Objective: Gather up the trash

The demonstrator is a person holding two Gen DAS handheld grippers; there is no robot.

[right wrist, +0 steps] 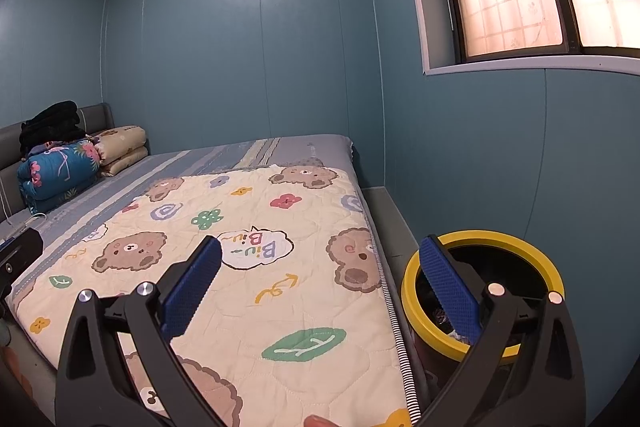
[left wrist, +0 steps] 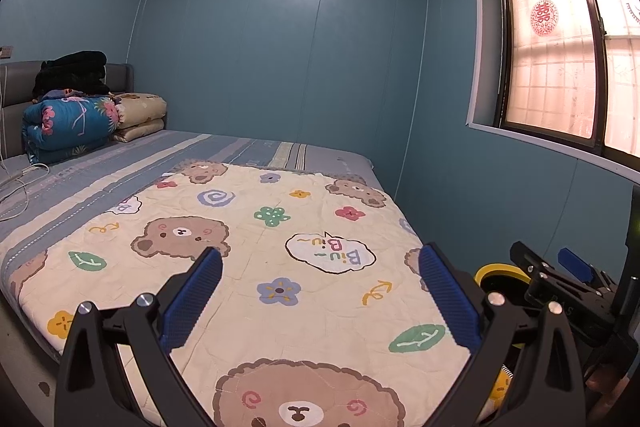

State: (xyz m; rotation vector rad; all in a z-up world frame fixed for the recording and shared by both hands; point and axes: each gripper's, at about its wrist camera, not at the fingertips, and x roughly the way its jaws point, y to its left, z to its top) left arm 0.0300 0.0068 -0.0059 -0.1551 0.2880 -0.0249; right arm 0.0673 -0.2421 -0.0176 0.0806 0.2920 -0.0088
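Pinkish daylight is glowing through the window (left wrist: 568, 59) at upper right; fisheye edges are bending, corners darkening.

Bed mat (left wrist: 280, 267): cream, with brown bears, flowers, green leaves
Bed sheet (left wrist: 132, 167): grey-blue stripes
Trash bin (right wrist: 482, 291): yellow rim, black inside
Gripper pads (right wrist: 448, 289): blue
Folded quilt (left wrist: 68, 125): dark blue, pink flamingos
Walls (left wrist: 280, 47): blue
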